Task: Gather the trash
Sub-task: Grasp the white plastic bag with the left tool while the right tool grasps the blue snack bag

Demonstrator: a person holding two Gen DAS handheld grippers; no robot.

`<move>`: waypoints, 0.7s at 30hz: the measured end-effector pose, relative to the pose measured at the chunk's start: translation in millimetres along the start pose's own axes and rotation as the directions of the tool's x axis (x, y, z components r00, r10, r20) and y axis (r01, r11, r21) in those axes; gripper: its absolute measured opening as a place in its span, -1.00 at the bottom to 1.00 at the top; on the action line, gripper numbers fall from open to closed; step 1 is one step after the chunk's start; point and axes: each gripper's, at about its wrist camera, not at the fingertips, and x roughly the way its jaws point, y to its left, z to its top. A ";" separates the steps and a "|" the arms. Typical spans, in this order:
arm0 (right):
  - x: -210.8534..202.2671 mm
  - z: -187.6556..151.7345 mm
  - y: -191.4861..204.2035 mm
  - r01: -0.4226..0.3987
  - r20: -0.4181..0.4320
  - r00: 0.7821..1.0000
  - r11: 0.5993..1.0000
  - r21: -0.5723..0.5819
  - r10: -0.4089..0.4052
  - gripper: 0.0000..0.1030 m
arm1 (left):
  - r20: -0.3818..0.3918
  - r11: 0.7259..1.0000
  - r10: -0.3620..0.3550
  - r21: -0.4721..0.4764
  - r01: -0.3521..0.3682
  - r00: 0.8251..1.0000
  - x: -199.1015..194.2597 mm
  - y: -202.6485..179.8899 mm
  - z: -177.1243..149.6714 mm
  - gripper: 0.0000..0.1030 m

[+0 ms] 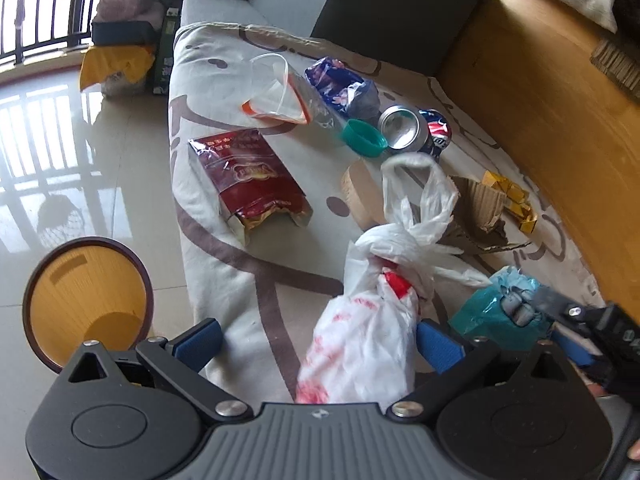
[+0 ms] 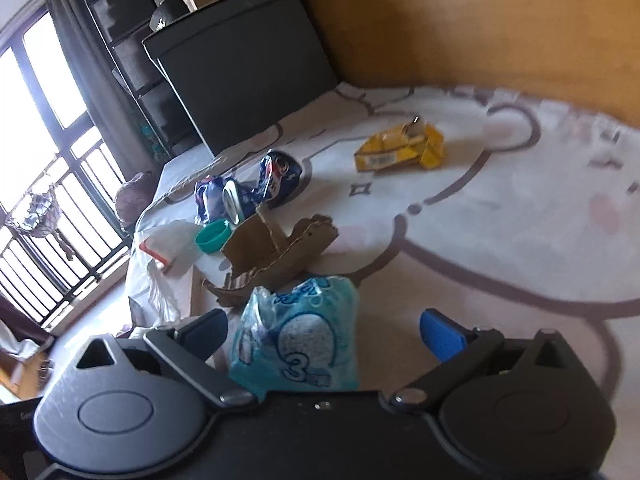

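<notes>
Trash lies on a cream rug [image 1: 224,216]. My left gripper [image 1: 320,344] is open, with a tied white plastic bag with red print [image 1: 364,332] between its blue pads and against the right one. A wooden bin [image 1: 86,300] stands on the tiles to its left. My right gripper [image 2: 324,332] is open, with a teal tissue packet [image 2: 300,340] between its fingers near the left one. The packet also shows in the left wrist view [image 1: 488,308]. Farther off lie a red snack bag [image 1: 248,180], a crushed can [image 1: 416,130], a teal lid [image 1: 362,136], torn cardboard [image 2: 276,252] and a yellow carton [image 2: 400,148].
A clear zip bag [image 1: 280,96] and a blue wrapper [image 1: 340,84] lie at the rug's far end. A black box [image 2: 248,64] stands behind the rug. A wooden wall [image 2: 460,20] runs along the right. Glossy tiles [image 1: 60,140] lie to the left.
</notes>
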 end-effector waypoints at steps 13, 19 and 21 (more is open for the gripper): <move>19.0 -8.1 21.6 -0.005 -0.051 0.999 1.000 -0.004 0.005 0.29 | 0.066 0.930 -0.075 0.365 0.046 0.995 -16.9 -24.6 19.8 0.66; 7.4 -13.9 26.9 0.008 -0.034 0.999 1.000 -0.026 -0.009 0.18 | -0.049 0.865 -0.094 0.491 0.106 0.994 -5.4 -32.0 31.3 0.82; 1.9 -16.5 28.6 0.016 -0.026 1.000 0.999 -0.033 -0.017 0.16 | -0.072 0.840 -0.073 0.533 0.100 0.995 -3.2 -36.3 33.6 0.74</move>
